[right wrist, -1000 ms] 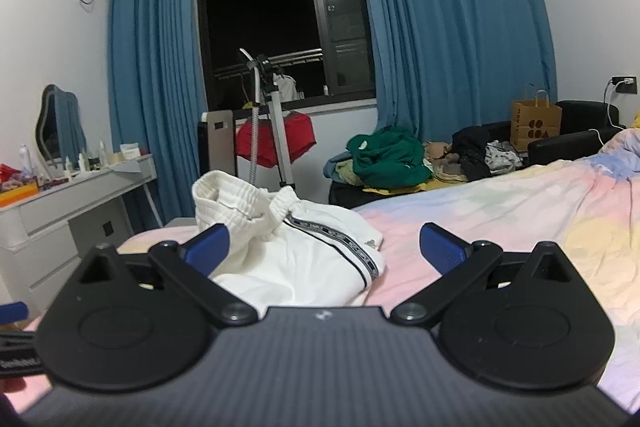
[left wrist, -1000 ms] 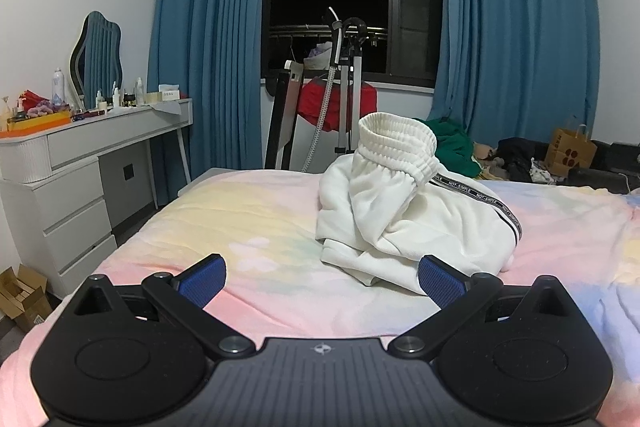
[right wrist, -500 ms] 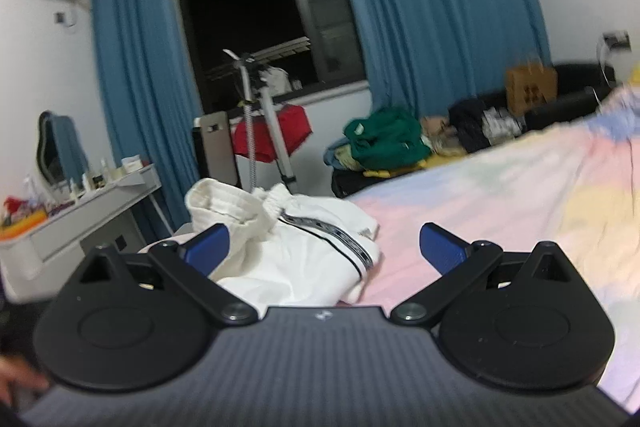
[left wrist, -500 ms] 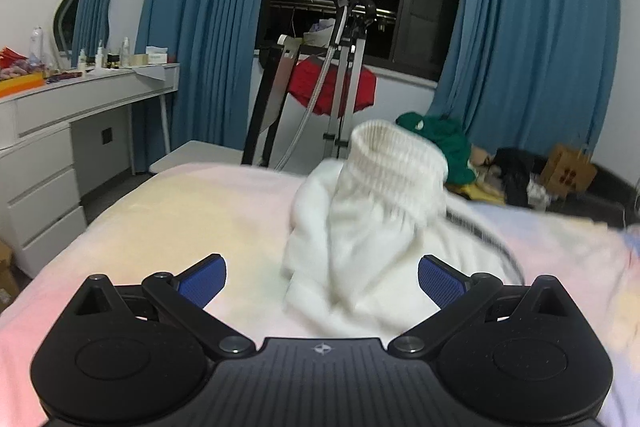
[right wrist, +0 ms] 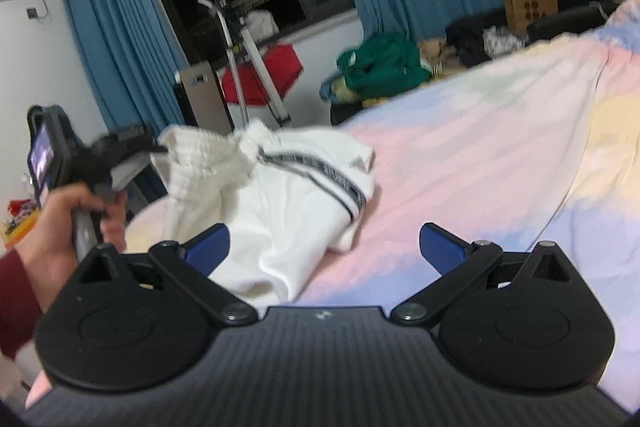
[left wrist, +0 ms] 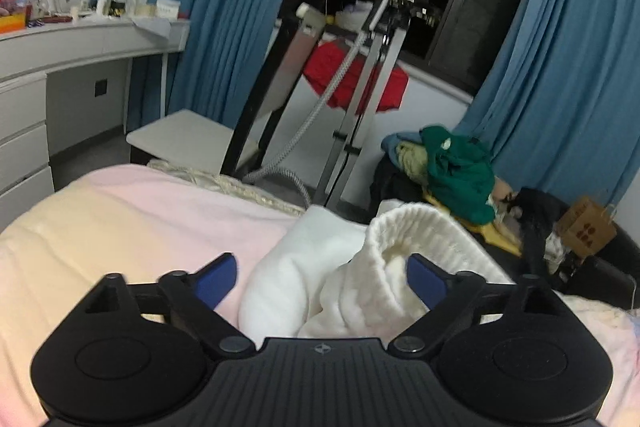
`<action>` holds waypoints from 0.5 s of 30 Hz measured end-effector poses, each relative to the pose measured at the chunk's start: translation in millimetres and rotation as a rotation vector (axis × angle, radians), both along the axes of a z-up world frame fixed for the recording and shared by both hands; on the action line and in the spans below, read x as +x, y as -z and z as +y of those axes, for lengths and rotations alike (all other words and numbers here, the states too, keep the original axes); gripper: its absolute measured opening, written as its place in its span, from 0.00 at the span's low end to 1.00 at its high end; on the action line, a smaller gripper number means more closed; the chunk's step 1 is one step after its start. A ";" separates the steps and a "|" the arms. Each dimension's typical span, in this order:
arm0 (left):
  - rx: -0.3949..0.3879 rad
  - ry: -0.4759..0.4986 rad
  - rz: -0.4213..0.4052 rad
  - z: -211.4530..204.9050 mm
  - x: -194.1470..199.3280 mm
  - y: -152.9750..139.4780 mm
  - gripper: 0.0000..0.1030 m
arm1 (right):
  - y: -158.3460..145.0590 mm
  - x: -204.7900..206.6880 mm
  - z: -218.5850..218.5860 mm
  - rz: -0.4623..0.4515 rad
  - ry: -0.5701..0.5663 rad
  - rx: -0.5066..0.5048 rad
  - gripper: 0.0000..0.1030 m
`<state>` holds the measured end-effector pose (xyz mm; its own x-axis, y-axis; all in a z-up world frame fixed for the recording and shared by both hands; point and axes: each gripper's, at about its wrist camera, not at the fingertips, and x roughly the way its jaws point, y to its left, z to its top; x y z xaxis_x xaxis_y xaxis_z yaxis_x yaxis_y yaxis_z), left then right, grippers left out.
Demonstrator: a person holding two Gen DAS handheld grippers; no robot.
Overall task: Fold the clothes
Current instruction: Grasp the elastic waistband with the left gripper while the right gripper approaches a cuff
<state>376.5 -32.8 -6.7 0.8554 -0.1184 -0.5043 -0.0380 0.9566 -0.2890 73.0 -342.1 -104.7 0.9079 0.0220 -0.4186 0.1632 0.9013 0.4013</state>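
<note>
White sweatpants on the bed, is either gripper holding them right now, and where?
Neither. Left gripper is open around the ribbed waistband; right gripper is open.

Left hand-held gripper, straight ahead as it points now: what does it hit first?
Likely the white garment: its ribbed waistband sits between the open fingers of the left hand-held gripper. Whether they already touch is unclear.
</note>
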 end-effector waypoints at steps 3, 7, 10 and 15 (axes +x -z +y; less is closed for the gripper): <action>0.028 0.007 0.034 -3.0 17.8 8.0 0.60 | 12.6 14.1 -2.3 0.037 -0.022 0.028 1.00; 0.030 0.007 0.041 -6.1 22.7 4.9 0.15 | 15.5 17.3 1.6 0.026 -0.044 0.013 0.97; 0.094 0.050 -0.002 -12.5 2.8 -9.3 0.13 | 12.2 13.0 6.5 -0.006 -0.043 -0.027 0.96; 0.213 0.164 -0.103 -18.0 -69.4 -32.0 0.10 | 1.9 9.1 12.3 -0.057 -0.034 -0.079 0.84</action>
